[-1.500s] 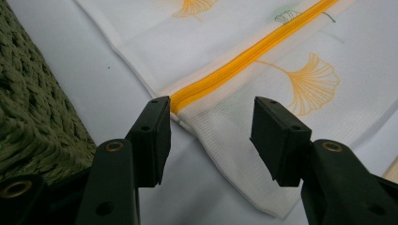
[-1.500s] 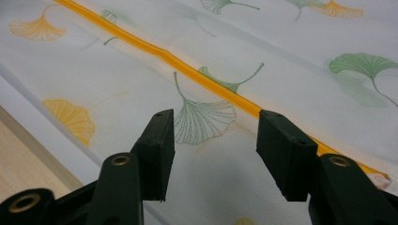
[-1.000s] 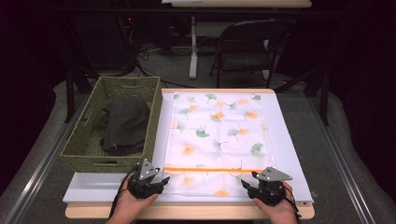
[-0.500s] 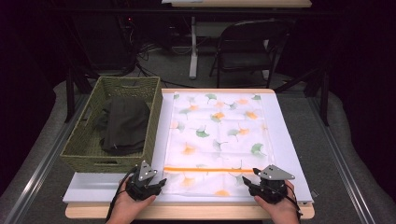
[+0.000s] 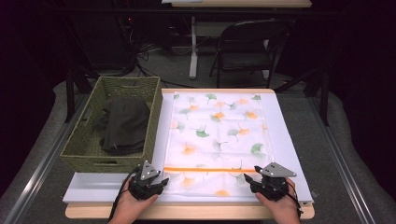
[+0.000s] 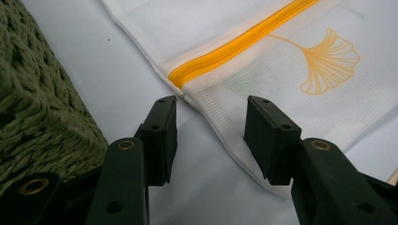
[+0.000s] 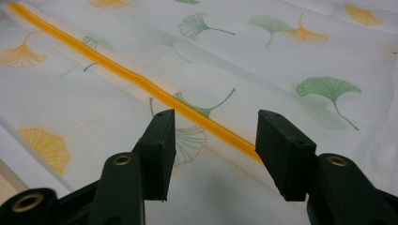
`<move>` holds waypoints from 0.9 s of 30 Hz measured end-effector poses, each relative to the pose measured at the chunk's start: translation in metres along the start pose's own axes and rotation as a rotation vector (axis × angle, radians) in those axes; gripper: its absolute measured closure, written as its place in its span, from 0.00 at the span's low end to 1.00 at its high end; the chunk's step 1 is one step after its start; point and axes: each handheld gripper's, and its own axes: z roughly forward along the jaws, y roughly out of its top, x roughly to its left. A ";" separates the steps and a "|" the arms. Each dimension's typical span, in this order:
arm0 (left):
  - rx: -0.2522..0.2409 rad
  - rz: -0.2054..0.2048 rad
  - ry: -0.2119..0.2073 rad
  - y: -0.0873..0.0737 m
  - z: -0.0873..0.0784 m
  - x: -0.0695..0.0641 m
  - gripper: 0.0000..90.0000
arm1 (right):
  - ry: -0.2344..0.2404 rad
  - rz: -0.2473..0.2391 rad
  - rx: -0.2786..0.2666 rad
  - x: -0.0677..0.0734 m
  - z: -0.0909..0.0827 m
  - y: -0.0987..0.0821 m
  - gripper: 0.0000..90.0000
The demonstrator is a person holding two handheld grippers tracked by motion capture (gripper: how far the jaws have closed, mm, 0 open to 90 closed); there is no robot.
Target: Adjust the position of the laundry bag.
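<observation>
A white mesh bag (image 5: 217, 140) printed with green and orange ginkgo leaves lies flat on the table, an orange zipper (image 5: 210, 169) running across its near end. My left gripper (image 5: 159, 182) is open at the bag's near left corner; in the left gripper view the zipper's end (image 6: 180, 77) and the bag's edge (image 6: 220, 126) lie between the jaws. My right gripper (image 5: 248, 179) is open over the near right part, the zipper (image 7: 141, 82) passing between its jaws in the right gripper view.
A green woven basket (image 5: 84, 140) holding a dark folded cloth (image 5: 122, 123) stands left of the bag; its wall (image 6: 37, 103) is close beside my left gripper. A white board (image 5: 289, 154) covers the table. A folding chair (image 5: 247, 51) stands beyond.
Both grippers have crept slightly forward onto the bag's near end. The bag has not moved.
</observation>
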 end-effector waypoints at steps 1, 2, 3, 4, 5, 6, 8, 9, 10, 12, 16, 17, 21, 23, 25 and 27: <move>-0.007 0.016 -0.007 0.001 0.001 -0.001 0.63 | -0.009 0.010 -0.005 -0.001 0.001 0.000 0.53; -0.008 0.025 -0.010 0.001 0.001 -0.001 0.66 | -0.012 0.011 -0.005 -0.002 0.001 0.000 0.54; -0.009 0.025 -0.010 0.001 0.001 -0.002 0.66 | -0.013 0.008 -0.008 -0.004 0.002 0.000 0.55; -0.002 0.030 -0.016 0.002 0.001 -0.003 0.67 | -0.016 0.009 -0.010 -0.005 0.002 0.000 0.55; -0.008 0.032 -0.011 0.002 0.002 -0.003 0.70 | -0.027 0.018 -0.012 -0.006 0.002 0.000 0.55; -0.003 0.037 -0.013 0.003 0.002 -0.004 0.71 | -0.036 0.021 -0.013 -0.007 0.002 0.000 0.55; 0.000 0.043 -0.013 0.003 0.002 -0.004 0.71 | -0.055 0.030 -0.019 -0.012 0.003 0.000 0.56; -0.007 0.040 -0.013 0.003 0.003 -0.005 0.73 | -0.065 0.041 -0.013 -0.014 0.003 0.000 0.56; -0.007 0.048 -0.012 0.004 0.003 -0.005 0.74 | -0.077 0.051 -0.010 -0.017 0.003 -0.001 0.56; -0.001 0.046 -0.026 0.004 0.003 -0.004 0.77 | -0.108 0.063 -0.004 -0.023 0.003 -0.001 0.56; -0.004 0.026 -0.050 0.005 0.005 -0.002 0.83 | -0.154 0.083 0.000 -0.039 0.002 -0.002 0.61; -0.005 0.022 -0.052 0.005 0.005 -0.002 0.85 | -0.158 0.091 -0.002 -0.043 0.002 -0.002 0.62; -0.006 0.020 -0.047 0.005 0.005 -0.003 0.90 | -0.162 0.147 0.010 -0.057 0.005 -0.002 0.65; -0.006 0.024 -0.041 0.005 0.006 -0.004 0.93 | -0.169 0.145 0.013 -0.061 0.007 0.000 0.66; -0.013 0.026 -0.038 0.006 0.006 -0.004 0.95 | -0.180 0.157 0.017 -0.066 0.010 0.002 0.68; -0.010 0.033 -0.033 0.006 0.006 -0.004 0.96 | -0.192 0.166 0.028 -0.071 0.014 0.003 0.69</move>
